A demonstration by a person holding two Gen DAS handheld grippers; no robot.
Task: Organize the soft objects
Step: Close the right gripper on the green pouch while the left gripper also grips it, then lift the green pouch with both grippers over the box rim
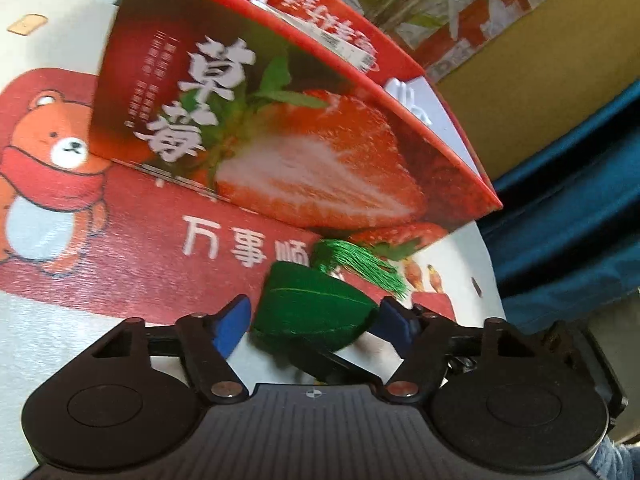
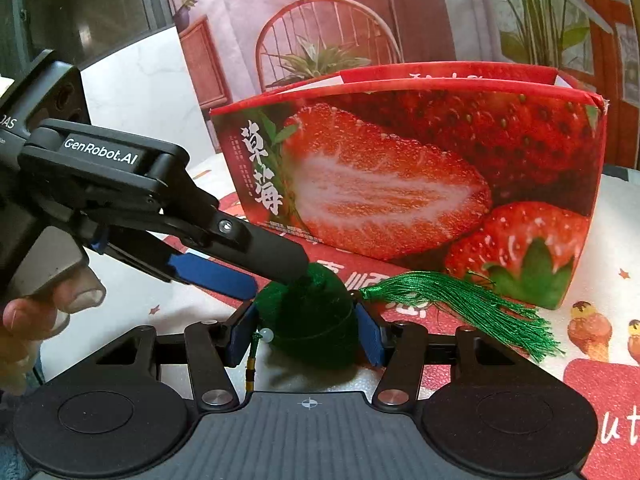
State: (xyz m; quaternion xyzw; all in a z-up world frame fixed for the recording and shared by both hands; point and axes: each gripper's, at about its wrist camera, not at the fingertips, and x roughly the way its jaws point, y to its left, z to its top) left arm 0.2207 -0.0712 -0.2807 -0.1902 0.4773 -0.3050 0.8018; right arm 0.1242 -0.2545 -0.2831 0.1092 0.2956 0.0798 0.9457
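A soft green pouch (image 2: 316,332) with a green tassel (image 2: 460,300) and a bead on a cord (image 2: 266,335) sits low over the printed tablecloth (image 2: 600,248). My right gripper (image 2: 306,332) is shut on it, a blue pad pressed on each side. My left gripper (image 2: 276,280) reaches in from the left, and its black upper finger lies on the pouch's top. In the left wrist view the pouch (image 1: 312,312) lies between the fingers of the left gripper (image 1: 314,320). A gap shows at the left pad, so that gripper is open. The tassel (image 1: 360,264) trails towards the box.
A red strawberry-printed box (image 2: 400,184), open at the top, stands just behind the pouch, also the box (image 1: 280,140) in the left wrist view. A person's fingers (image 2: 60,300) hold the left gripper's handle. Blue cloth (image 1: 560,220) hangs past the table's right edge.
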